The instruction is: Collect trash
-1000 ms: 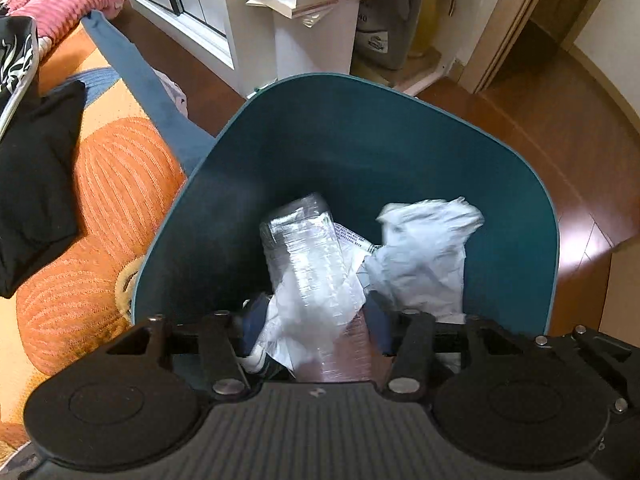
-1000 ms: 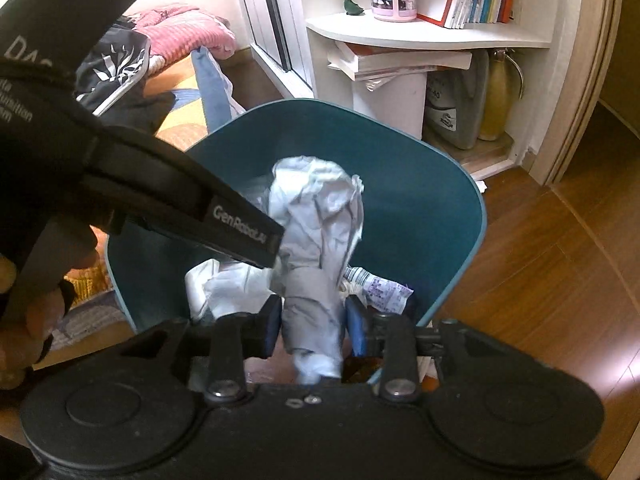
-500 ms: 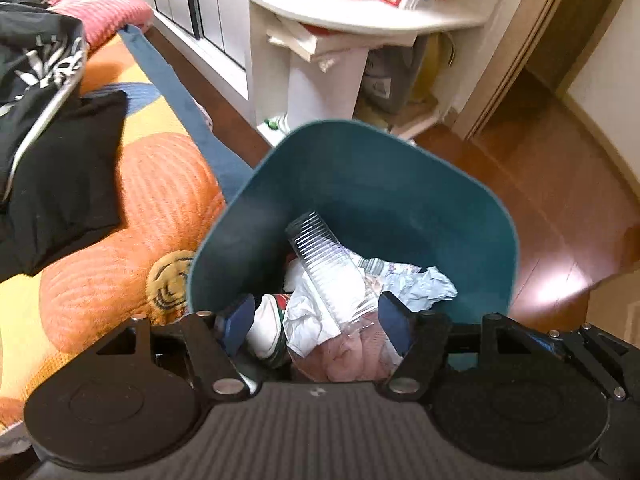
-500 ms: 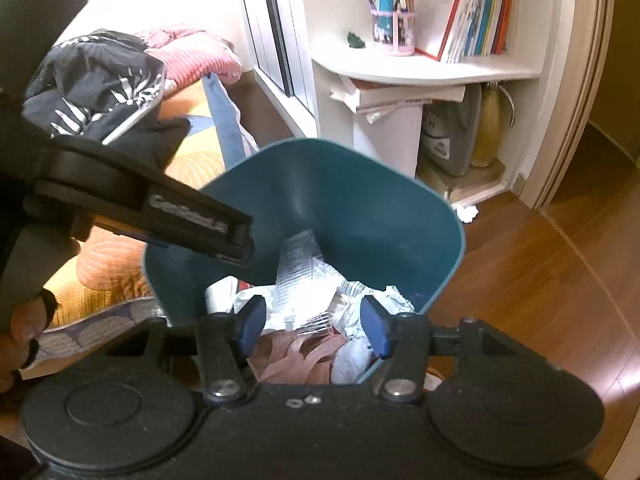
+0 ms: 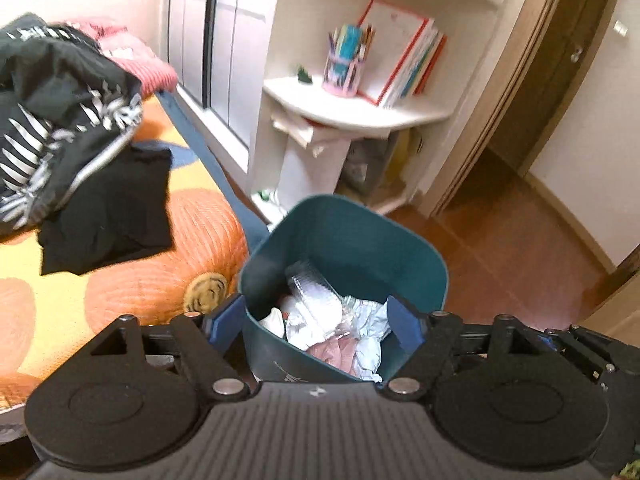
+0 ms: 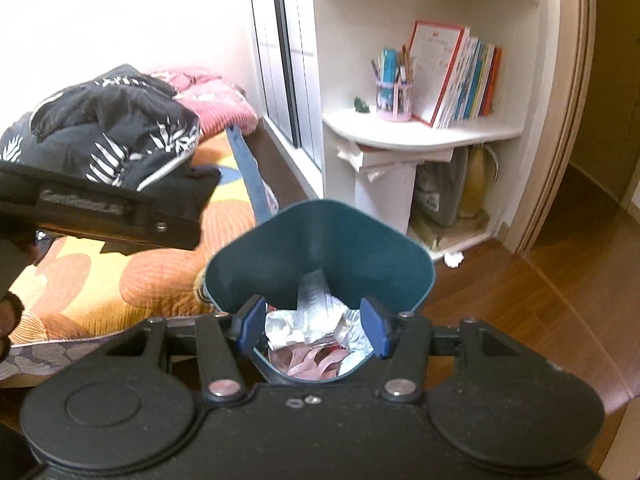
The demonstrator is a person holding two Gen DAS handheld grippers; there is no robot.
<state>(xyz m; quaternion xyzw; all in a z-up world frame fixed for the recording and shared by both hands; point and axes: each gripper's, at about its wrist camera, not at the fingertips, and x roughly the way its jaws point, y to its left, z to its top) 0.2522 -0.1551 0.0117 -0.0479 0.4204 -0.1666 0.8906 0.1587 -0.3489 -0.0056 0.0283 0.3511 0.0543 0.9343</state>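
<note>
A teal trash bin (image 5: 360, 240) stands on the wood floor beside the bed; it also shows in the right wrist view (image 6: 320, 236). Inside lie a clear plastic bottle (image 5: 316, 288), crumpled white paper (image 5: 370, 320) and pink scraps (image 6: 308, 360). My left gripper (image 5: 314, 326) is open and empty above the bin's near rim. My right gripper (image 6: 314, 326) is open and empty above the bin too. The left gripper's body (image 6: 120, 216) shows at the left of the right wrist view. A small white paper ball (image 6: 454, 259) lies on the floor by the shelf.
A bed with an orange flower cover (image 5: 140, 280) and dark clothes (image 5: 60, 120) lies to the left. A white corner shelf (image 6: 420, 136) with books and a pencil cup stands behind the bin. A doorway (image 5: 540, 100) opens at the right.
Both grippers opened and let go of the bottle and the crumpled paper, which now lie in the bin. Both grippers have lifted up and back from the bin.
</note>
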